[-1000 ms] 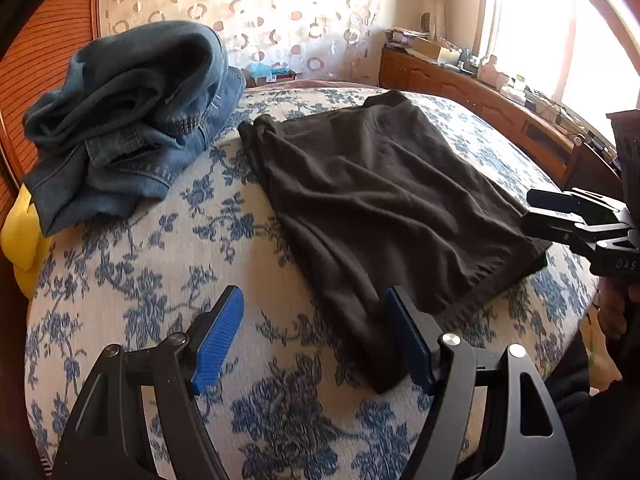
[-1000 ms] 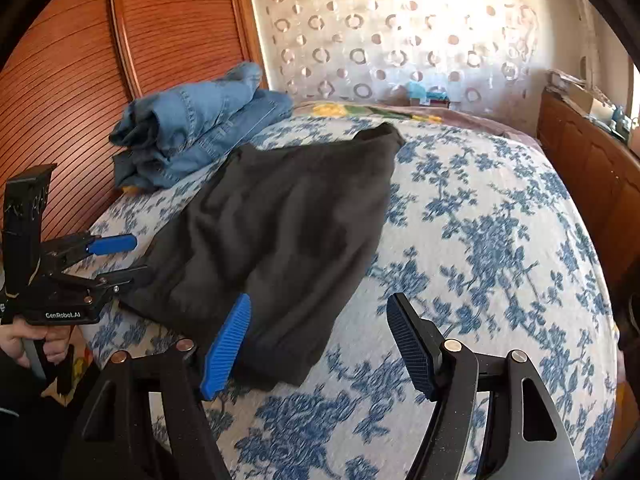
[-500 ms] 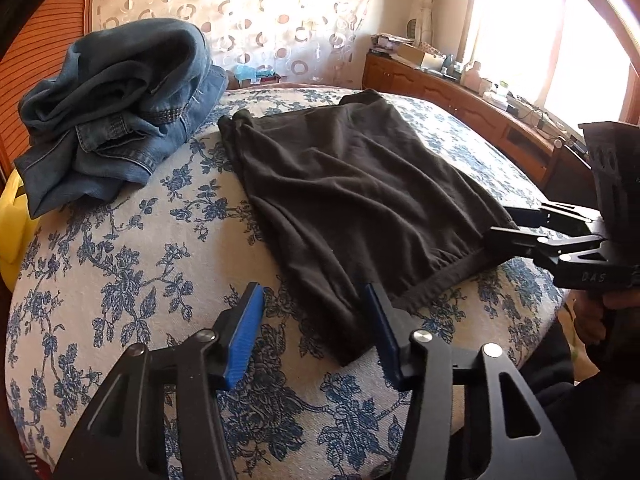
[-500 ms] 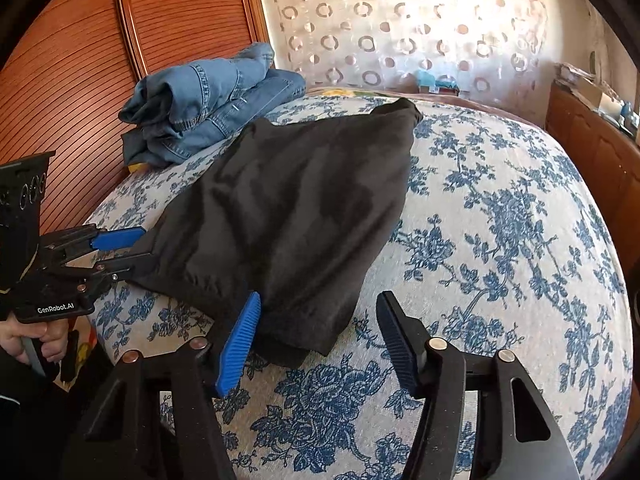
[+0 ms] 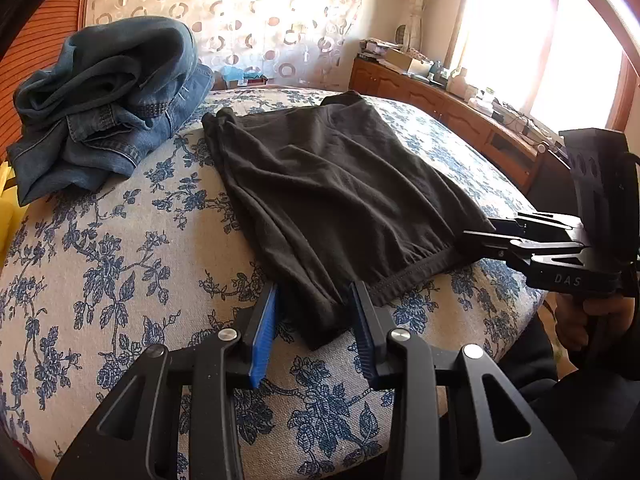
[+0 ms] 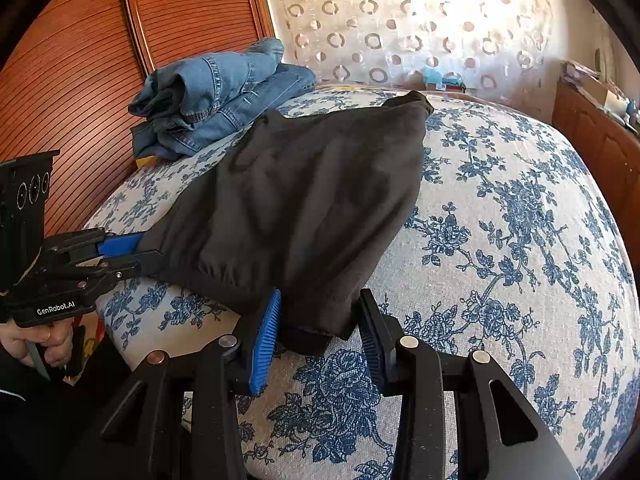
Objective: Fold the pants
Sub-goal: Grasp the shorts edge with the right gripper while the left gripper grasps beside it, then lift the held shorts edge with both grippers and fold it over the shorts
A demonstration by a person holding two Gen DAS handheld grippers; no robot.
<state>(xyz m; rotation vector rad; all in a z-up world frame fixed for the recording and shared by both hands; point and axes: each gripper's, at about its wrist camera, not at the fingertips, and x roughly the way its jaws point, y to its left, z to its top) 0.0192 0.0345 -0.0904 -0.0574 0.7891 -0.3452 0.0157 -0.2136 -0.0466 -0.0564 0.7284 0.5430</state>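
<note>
- Since a second ago both grippers have come forward to the near hem and their jaws have narrowed; earlier they hung back, spread wide.
- Left gripper (image 5: 314, 324): jaws apart but closing, straddling the near left corner of the black pants (image 5: 340, 196); cloth lies between the blue pads (image 5: 264, 332), not yet pinched.
- Right gripper (image 6: 318, 326): same stance at the near right corner, pads flanking the cloth, gap still showing.
- Pants lie flat along the floral bed cover (image 5: 120, 260), near hem at the bed edge, far end toward the curtain (image 5: 256, 12).
- Heap of blue jeans (image 5: 108, 96) sits far left, just beside the pants' far corner.
- Step in hand, by my reading: seizing both near corners for the first fold.
- Next move calls for closing fully on both corners, then lifting evenly and carrying the hem far, keeping clear of the jeans.
</note>
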